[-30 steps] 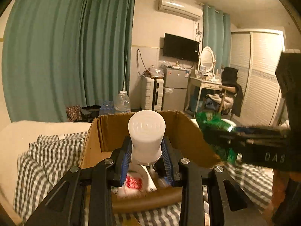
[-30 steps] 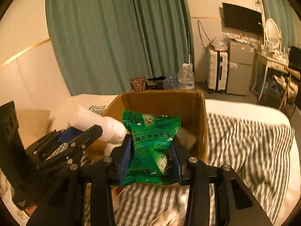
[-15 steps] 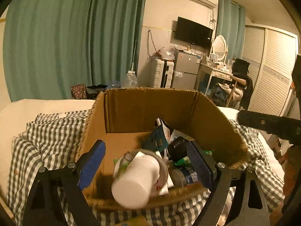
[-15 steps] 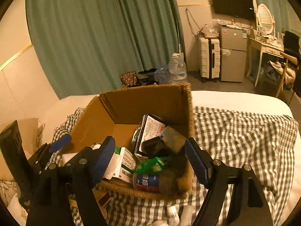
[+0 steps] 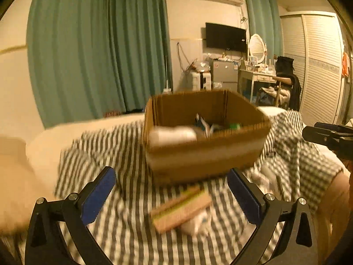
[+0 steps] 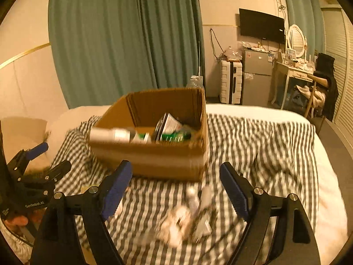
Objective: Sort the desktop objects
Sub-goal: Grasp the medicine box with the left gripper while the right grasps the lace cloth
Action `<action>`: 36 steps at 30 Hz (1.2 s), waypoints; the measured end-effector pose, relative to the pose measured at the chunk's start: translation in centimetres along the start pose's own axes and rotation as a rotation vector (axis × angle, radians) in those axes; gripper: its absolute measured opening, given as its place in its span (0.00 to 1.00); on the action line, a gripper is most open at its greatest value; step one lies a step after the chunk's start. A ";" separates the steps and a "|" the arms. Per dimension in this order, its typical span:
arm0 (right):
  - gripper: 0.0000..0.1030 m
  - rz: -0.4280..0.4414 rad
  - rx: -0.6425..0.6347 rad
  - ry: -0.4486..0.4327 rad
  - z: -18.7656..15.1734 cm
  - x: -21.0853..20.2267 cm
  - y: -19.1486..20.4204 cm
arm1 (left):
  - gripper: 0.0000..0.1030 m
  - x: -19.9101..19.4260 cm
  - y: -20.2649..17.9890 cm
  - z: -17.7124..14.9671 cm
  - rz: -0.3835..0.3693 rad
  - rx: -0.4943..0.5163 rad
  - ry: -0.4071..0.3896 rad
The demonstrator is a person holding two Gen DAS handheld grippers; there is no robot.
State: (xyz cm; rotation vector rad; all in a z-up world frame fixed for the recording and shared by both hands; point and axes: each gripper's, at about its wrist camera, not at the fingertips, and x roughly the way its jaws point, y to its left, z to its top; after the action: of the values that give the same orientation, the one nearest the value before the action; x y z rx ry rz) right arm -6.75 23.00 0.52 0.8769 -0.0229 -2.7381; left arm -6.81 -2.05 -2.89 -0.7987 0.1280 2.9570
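My left claw [image 5: 171, 193] and right claw [image 6: 175, 186] are both opening — nothing between the pads. Ahead of both sits the cardboard box [image 5: 205, 154], white bottle [image 5: 173, 134] and green packet [image 6: 175, 135] inside it. A flat carton [image 5: 181, 209] lies between the left claw's fingers on the checked blanket [image 6: 260, 141].

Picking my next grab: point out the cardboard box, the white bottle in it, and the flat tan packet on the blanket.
cardboard box [image 6: 154, 159], right wrist view, near outer wall.
white bottle [image 6: 108, 135], right wrist view, middle of its body.
flat tan packet [image 5: 181, 209], left wrist view, centre of its top face.

Green curtains [image 6: 123, 39], wall television [image 6: 261, 25], small fridge [image 6: 257, 77] and louvred wardrobe [image 5: 317, 66]
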 end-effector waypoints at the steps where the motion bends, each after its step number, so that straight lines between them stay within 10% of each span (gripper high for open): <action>1: 0.79 -0.012 0.011 0.010 -1.0 0.2 0.3 | 1.00 0.1 0.1 -1.4 -0.001 -0.025 0.021; 7: 0.79 -0.071 0.054 0.087 -6.3 2.6 0.8 | 1.00 2.6 0.8 -6.6 0.014 -0.106 0.109; 23: 0.79 -0.082 0.032 0.268 -9.8 9.5 0.8 | 1.00 9.4 3.6 -7.9 -0.014 -0.150 0.272; 31: 0.39 -0.116 -0.004 0.331 -10.2 10.5 0.6 | 0.99 11.3 2.6 -6.6 -0.080 -0.048 0.218; 36: 0.26 -0.119 -0.001 0.330 -10.1 10.2 0.5 | 0.55 12.0 1.1 -6.4 -0.137 0.061 0.214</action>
State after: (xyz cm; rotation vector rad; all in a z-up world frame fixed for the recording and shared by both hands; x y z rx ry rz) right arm -8.82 20.57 -13.47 1.3576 0.0976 -2.6611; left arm -14.06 -3.14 -14.36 -1.0671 0.1683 2.7206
